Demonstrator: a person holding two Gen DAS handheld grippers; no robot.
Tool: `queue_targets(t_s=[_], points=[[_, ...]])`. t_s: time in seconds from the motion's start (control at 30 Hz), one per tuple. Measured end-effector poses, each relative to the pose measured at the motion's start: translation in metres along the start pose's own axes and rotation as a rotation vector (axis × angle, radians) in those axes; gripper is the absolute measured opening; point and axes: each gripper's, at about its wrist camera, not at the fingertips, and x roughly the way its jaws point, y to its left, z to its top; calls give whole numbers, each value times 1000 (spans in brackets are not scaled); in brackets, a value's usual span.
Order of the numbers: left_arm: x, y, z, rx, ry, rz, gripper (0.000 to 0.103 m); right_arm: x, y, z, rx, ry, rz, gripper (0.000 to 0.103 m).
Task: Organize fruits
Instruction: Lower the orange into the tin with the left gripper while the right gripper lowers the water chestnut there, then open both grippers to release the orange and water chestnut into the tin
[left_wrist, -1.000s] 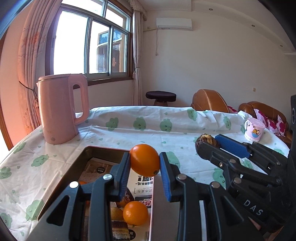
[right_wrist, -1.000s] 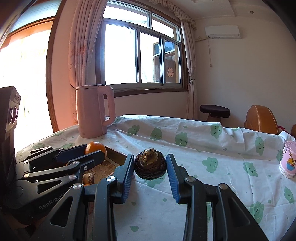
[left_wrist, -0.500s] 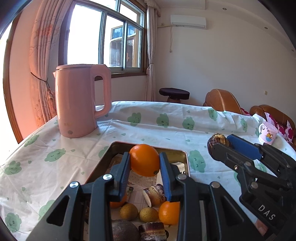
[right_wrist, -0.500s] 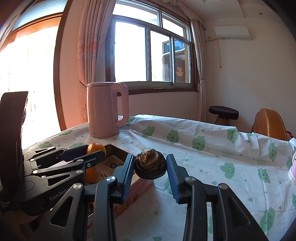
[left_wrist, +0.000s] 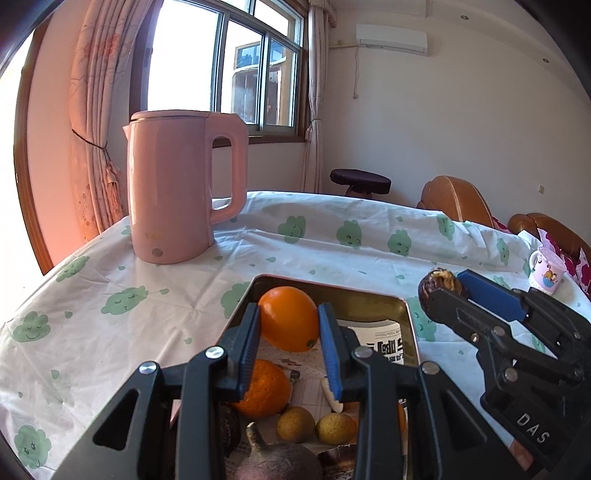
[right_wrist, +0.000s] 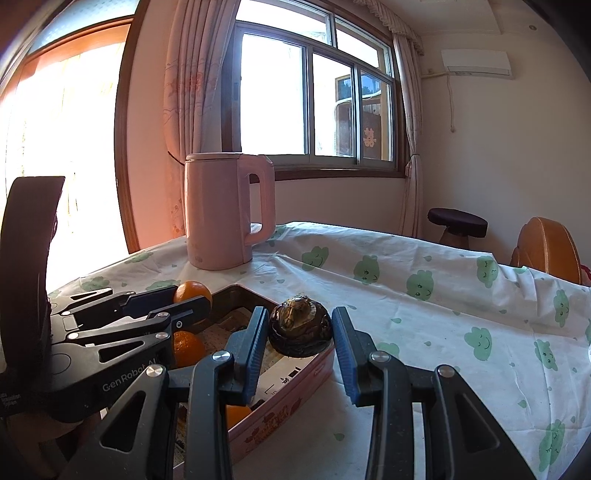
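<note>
In tin (left_wrist: 373, 308): several fruits
Left gripper (left_wrist: 289, 345): fingers clamped on orange (left_wrist: 288, 318)
Right gripper (right_wrist: 300, 343): fingers clamped on dark fruit (right_wrist: 300, 328), unplaced

kettle (left_wrist: 173, 192): glossy pink plastic | tin (left_wrist: 373, 314): metal | tablecloth (left_wrist: 110, 295): matt cloth

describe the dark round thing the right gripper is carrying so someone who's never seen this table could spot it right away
Start at the tall pink kettle on the cloud-print tablecloth, then come forward to the pink tin tray of fruit. Above the tray's right edge, the right hand-held gripper clamps a dark brown bulb. Unlike the smooth oranges nearby, it is rough and ringed, with a pale cut top.
</note>
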Motion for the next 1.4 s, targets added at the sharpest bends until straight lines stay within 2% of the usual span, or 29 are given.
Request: queue_targets(t_s=[0.67, 1.17, 1.33, 1.4], points=[[14, 11, -4, -17, 52, -6, 33, 29, 9, -5, -4, 82, -1, 38], [21, 8, -5, 21, 102, 10, 34, 54, 9, -7, -8, 206, 0, 38], [20, 7, -4, 27, 97, 17, 36, 54, 10, -7, -15, 209, -2, 38], [19, 6, -4, 31, 96, 20, 41, 54, 10, -7, -16, 211, -3, 38]])
